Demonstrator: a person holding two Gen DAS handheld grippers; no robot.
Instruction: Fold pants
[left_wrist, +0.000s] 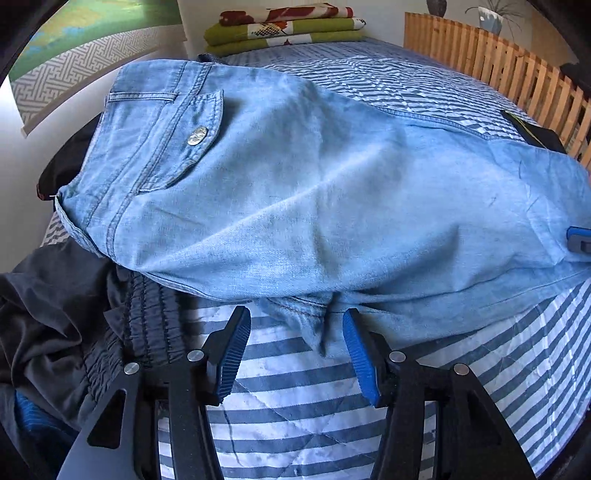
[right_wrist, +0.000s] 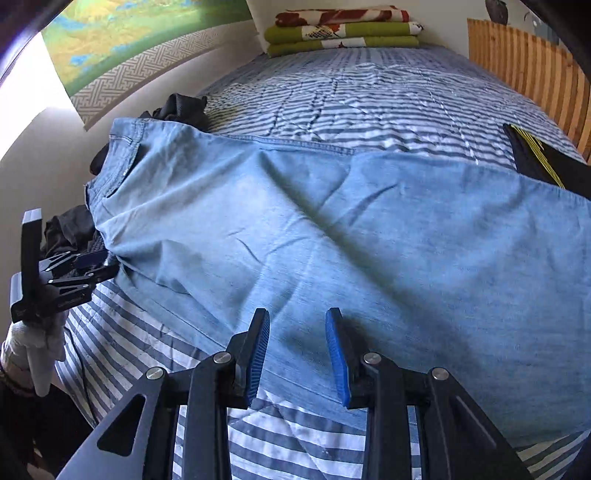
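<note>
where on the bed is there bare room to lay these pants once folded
The widest bare patch is the striped quilt beyond the light blue pants, between them and the stacked green blankets, beside the wooden slats. A narrower strip lies along the near edge. It is crowded at the waistband end, where dark clothes pile up.

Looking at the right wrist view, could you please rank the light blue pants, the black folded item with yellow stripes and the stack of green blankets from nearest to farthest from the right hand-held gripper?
1. Light blue pants: directly beneath and ahead of the right hand-held gripper.
2. Black folded item with yellow stripes: right side, mid-bed.
3. Stack of green blankets: far end of the bed, centre.
</note>
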